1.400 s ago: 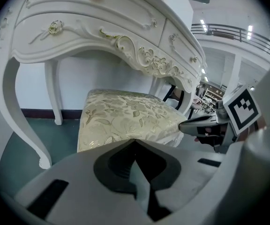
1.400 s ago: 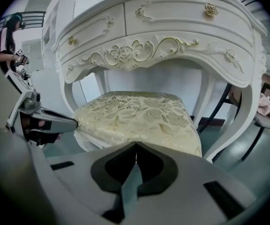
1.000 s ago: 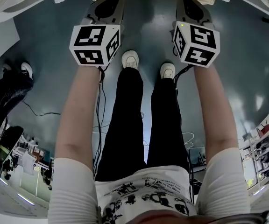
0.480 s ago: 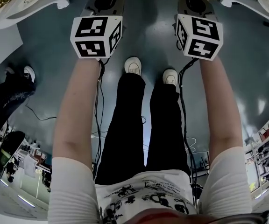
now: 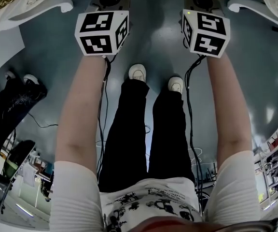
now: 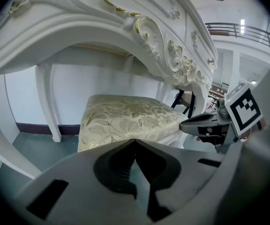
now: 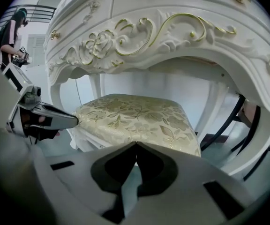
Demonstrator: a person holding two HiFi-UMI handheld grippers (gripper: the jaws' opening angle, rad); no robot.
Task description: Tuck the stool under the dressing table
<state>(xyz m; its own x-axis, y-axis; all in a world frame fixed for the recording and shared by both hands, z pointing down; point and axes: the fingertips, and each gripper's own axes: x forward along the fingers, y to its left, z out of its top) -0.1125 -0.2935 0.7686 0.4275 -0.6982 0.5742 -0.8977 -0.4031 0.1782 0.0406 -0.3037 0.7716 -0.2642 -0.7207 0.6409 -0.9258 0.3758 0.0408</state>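
Note:
The stool (image 6: 125, 118) has a cream seat with a gold leaf pattern and stands under the arch of the white carved dressing table (image 6: 139, 36). My left gripper (image 6: 135, 140) is shut with nothing in it, its tips at the seat's near edge. My right gripper (image 7: 136, 144) is shut too, empty, at the near edge of the stool (image 7: 135, 118) below the table front (image 7: 139, 36). Each view shows the other gripper's tip against the seat's side. In the head view only the marker cubes (image 5: 102, 32) (image 5: 205, 32) show well; the stool is almost cut off at the top.
The table's curved white legs (image 5: 37, 6) (image 5: 255, 4) flank both arms. My legs and white shoes (image 5: 137, 72) stand on the grey-blue floor with cables (image 5: 103, 144) trailing. Another person in black (image 5: 13, 98) is at the left. Black chair legs (image 7: 240, 121) stand behind the table.
The stool has slid away and nearly left the top of the head view. Both shut grippers have gone forward with it, between the table legs.

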